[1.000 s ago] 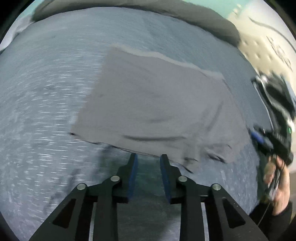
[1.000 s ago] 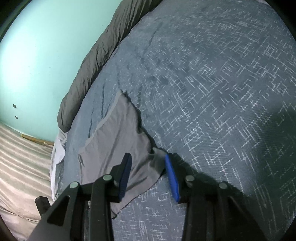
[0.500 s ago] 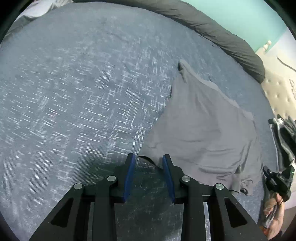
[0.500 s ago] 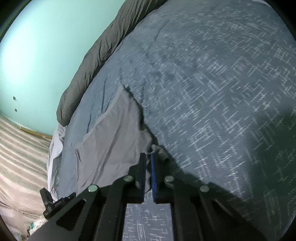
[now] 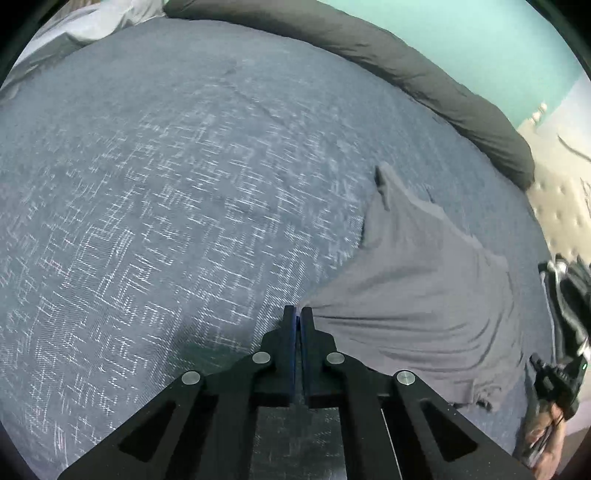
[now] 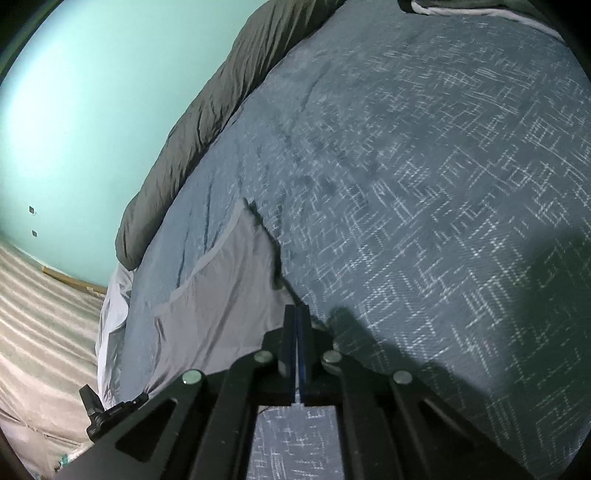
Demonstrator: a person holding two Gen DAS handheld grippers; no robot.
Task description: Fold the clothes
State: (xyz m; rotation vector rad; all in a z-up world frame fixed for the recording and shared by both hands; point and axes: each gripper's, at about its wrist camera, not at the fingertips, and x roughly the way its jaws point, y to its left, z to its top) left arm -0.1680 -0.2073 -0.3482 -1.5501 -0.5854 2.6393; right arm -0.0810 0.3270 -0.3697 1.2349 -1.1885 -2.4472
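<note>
Left wrist view carries no readable writing, brand or label on anything; the right wrist view is equally bare of text. The left gripper has its fingers pressed together on a corner of the grey garment, and the cloth bunches into radiating creases right at the fingertips. From that pinched corner the garment spreads away to the right and upward across the blue patterned bedspread, ending in a narrow raised point near the far side. A dark grey rolled duvet runs along the far edge of the bed, against the teal wall. At the lower right edge of this view, the person's hand grips the other tool, beside a black striped piece of clothing lying at the bed's edge.

In the right wrist view, the right gripper is likewise clamped shut on an edge of the same garment, which stretches from the fingertips to the left and away over the bedspread. Its paler hem band curves along the far-left side, and a dark pointed corner stands up at the top. The duvet lies beyond it beside the wall. The tip of the left tool shows at the lower left, touching the cloth's near corner.
</note>
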